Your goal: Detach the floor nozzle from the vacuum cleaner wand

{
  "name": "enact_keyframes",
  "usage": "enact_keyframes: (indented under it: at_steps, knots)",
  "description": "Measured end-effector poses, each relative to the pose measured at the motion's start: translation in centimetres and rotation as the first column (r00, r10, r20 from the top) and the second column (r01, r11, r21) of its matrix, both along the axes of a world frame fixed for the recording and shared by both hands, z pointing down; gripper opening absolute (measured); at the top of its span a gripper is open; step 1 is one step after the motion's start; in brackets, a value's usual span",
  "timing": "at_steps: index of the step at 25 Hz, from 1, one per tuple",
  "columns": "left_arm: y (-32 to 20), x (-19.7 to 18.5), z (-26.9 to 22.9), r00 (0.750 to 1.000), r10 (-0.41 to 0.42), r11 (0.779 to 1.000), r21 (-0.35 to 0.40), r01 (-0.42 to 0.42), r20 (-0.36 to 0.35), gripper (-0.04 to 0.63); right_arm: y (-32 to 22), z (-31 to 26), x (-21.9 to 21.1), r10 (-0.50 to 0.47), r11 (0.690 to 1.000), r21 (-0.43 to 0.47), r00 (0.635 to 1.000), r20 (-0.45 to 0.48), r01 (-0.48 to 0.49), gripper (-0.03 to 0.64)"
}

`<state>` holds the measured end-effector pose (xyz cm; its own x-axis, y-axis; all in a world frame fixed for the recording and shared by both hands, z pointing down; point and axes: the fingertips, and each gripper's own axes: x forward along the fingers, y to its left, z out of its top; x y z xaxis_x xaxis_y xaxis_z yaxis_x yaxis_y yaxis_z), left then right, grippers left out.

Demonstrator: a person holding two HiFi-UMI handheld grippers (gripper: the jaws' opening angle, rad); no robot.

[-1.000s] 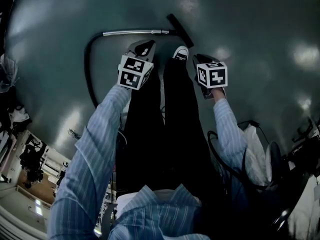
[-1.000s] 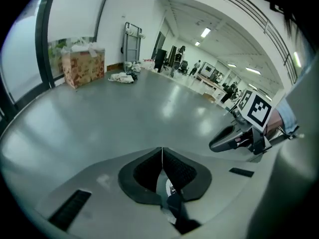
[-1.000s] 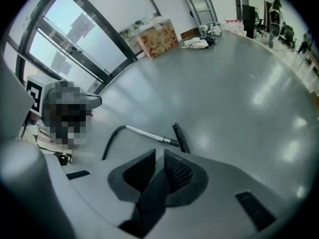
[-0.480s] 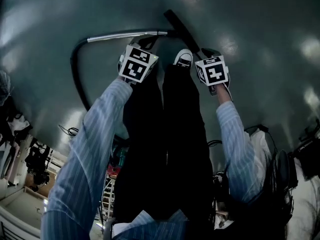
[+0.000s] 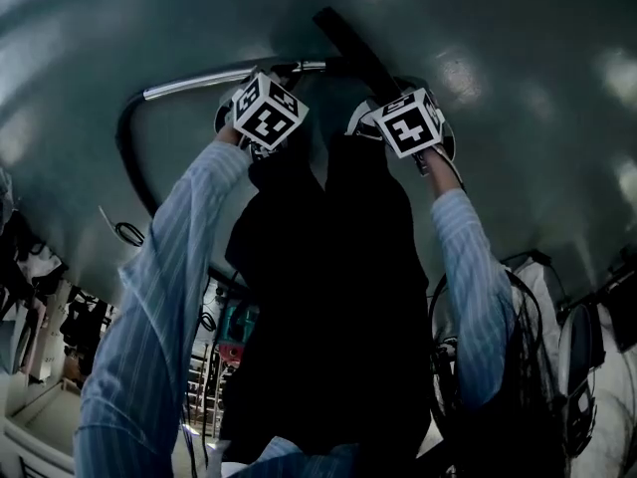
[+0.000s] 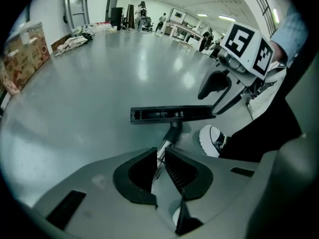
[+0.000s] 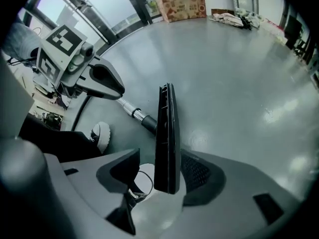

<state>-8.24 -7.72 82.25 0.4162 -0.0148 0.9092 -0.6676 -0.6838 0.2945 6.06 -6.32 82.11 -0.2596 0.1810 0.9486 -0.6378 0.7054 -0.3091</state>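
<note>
Since a sec ago both grippers have dropped close to the black bar-shaped plastic floor nozzle (image 5: 350, 46).

R gripper (image 7: 162, 156): jaws opening, the nozzle's end between them, not yet pinched.

L gripper (image 6: 158, 156): jaws barely parted and opening. The chrome metal wand (image 6: 163, 147) lines up in the slit just behind the nozzle, unclamped.

Judgement: grasp imminent, joint still mated.

Nozzle is slim, lies on the glossy grey floor (image 5: 518, 28), neck socketed onto the wand.

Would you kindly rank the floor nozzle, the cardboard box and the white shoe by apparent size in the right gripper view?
1. floor nozzle, nearest the camera.
2. cardboard box, far off.
3. white shoe.
</note>
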Motion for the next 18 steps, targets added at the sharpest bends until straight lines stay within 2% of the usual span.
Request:
enact_keyframes:
  at_steps: [2,4,8,10,12,14,18]
  knots:
    - [0.5,0.1,1.4,0.999,0.047,0.999,0.013,-0.047,0.020,0.032,0.0,0.9,-0.3,0.002,1.000,0.005,1.000,0.002,-0.002,0.238]
    - [1.1,0.3,2.6,0.991,0.129,0.991,0.032,-0.130,0.040,0.038,0.2,1.7,-0.7,-0.007,1.000,0.006,1.000,0.006,0.006,0.238]
    - [2.5,0.6,5.0,0.942,0.327,0.944,0.026,-0.329,0.073,0.038,0.5,3.2,-0.9,-0.026,1.000,0.005,1.000,0.003,0.026,0.238]
    - [2.9,0.6,6.3,0.918,0.388,0.920,0.021,-0.391,0.081,0.052,0.5,4.0,-1.0,-0.038,0.999,0.006,0.999,-0.004,0.038,0.238]
    - [3.1,0.6,7.2,0.905,0.416,0.909,-0.003,-0.417,0.089,0.089,0.4,4.4,-1.1,-0.048,0.999,0.010,0.999,-0.006,0.048,0.238]
    - [3.2,0.9,7.6,0.900,0.427,0.904,-0.033,-0.426,0.088,0.098,0.2,4.5,-0.8,-0.049,0.999,0.016,0.999,-0.007,0.049,0.238]
    - [2.8,0.9,7.7,0.890,0.447,0.894,-0.045,-0.445,0.085,0.122,-0.6,4.4,-1.0,-0.003,0.999,0.033,1.000,-0.024,0.004,0.236]
